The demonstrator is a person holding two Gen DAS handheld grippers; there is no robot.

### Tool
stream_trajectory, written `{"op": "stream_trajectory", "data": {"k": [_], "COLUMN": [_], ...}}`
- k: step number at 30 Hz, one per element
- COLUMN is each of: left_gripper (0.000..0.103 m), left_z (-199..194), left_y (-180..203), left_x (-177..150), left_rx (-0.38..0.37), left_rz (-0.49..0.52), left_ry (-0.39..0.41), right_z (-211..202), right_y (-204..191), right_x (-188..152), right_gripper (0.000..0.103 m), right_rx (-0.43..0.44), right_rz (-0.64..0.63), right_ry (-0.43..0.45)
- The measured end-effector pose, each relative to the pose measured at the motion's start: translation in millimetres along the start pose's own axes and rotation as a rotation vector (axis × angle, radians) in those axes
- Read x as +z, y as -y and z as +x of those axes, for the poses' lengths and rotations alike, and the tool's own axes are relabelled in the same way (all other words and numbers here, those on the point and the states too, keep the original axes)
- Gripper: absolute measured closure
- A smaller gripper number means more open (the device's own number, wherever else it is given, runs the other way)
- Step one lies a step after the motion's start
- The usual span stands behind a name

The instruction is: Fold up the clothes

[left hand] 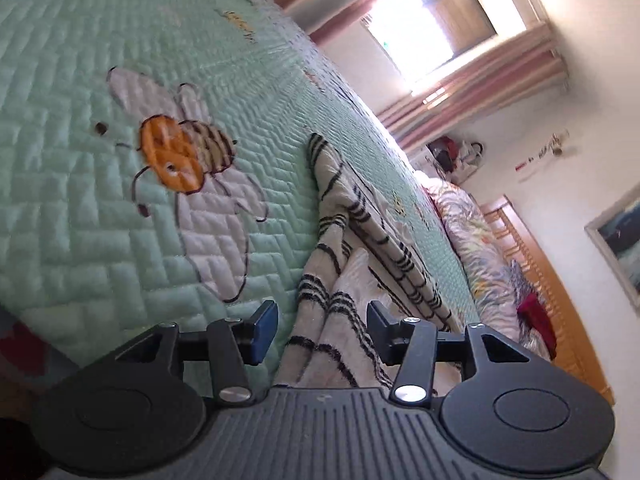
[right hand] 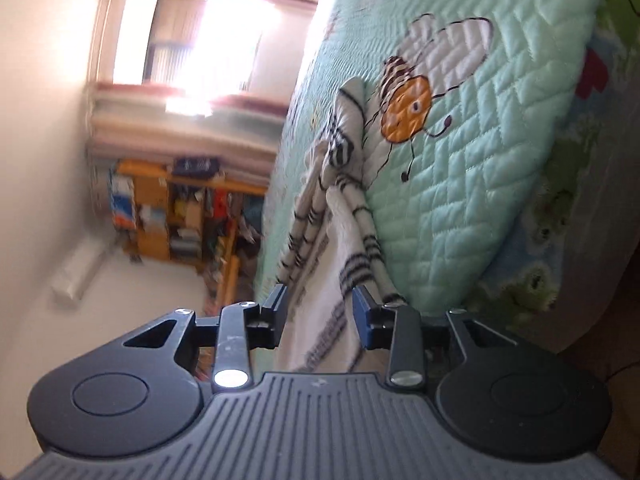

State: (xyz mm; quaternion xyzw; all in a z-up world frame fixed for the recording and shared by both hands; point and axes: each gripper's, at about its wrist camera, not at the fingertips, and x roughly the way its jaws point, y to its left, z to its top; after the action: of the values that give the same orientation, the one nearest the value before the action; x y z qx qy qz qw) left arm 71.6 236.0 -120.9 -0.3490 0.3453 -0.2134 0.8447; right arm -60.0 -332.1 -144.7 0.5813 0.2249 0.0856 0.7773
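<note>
Lying between both parted hand-held grippers: striped garment.

The left tool sits low in its own view, its camera rolled so the room beyond appears tipped. Its two black fingers stand parted, one with a blue pad facing inward. Striped cloth lies in the gap between them, but neither pad presses on it. The right tool is likewise rolled to one side and angled slightly downward. Its fingers are parted a little less widely, with pale cloth running through the gap, loose and ungripped. No hand or sleeve shows behind either tool.
</note>
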Motion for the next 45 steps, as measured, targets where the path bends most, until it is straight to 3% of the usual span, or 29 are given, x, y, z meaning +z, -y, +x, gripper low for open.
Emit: {"op": "stream_trajectory", "data": {"k": [6, 9, 12, 14, 21, 23, 24, 25, 26, 29, 31, 36, 40, 43, 45], "left_gripper": [0.052, 0.052, 0.052, 0.052, 0.052, 0.052, 0.052, 0.052, 0.052, 0.068, 0.087, 0.097, 0.097, 0.09, 0.083], "left_z": [36, 67, 89, 101, 129, 134, 136, 137, 138, 138, 134, 117, 101, 107, 124], "left_y": [40, 59, 75, 76, 64, 63, 64, 64, 65, 66, 66, 65, 63, 51, 40], "left_x": [22, 27, 27, 27, 38, 39, 38, 38, 37, 32, 30, 39, 52, 62, 57], "left_rx": [0.003, 0.054, 0.12, 0.147, 0.12, 0.117, 0.117, 0.117, 0.117, 0.131, 0.136, 0.146, 0.169, 0.169, 0.254], "left_rz": [0.233, 0.379, 0.53, 0.57, 0.474, 0.467, 0.469, 0.471, 0.474, 0.485, 0.488, 0.457, 0.426, 0.35, 0.36], "left_ry": [-0.115, -0.182, -0.222, -0.242, -0.247, -0.249, -0.248, -0.248, -0.247, -0.238, -0.221, -0.12, -0.019, -0.054, -0.104], "right_z": [19, 29, 41, 44, 72, 80, 84, 88, 92, 96, 95, 90, 87, 91, 103], "right_y": [-27, -35, -41, -38, -36, -39, -40, -42, -44, -49, -50, -65, -87, -91, -76], "right_x": [0, 5, 12, 19, 38, 40, 41, 40, 37, 30, 30, 31, 37, 43, 51], "right_gripper": [0.061, 0.052, 0.051, 0.051, 0.052, 0.056, 0.065, 0.08, 0.087, 0.092, 0.093, 0.095, 0.098, 0.098, 0.098], "right_rx": [-0.11, -0.165, -0.235, -0.255, -0.289, -0.281, -0.278, -0.281, -0.288, -0.31, -0.313, -0.303, -0.256, -0.24, -0.292], "right_rz": [-0.211, -0.334, -0.446, -0.483, -0.566, -0.589, -0.606, -0.632, -0.663, -0.736, -0.737, -0.768, -0.795, -0.78, -0.751], "right_ry": [0.003, -0.007, -0.002, 0.002, -0.003, -0.002, -0.006, -0.013, -0.018, -0.008, 0.004, 0.023, 0.063, 0.077, 0.047]}}
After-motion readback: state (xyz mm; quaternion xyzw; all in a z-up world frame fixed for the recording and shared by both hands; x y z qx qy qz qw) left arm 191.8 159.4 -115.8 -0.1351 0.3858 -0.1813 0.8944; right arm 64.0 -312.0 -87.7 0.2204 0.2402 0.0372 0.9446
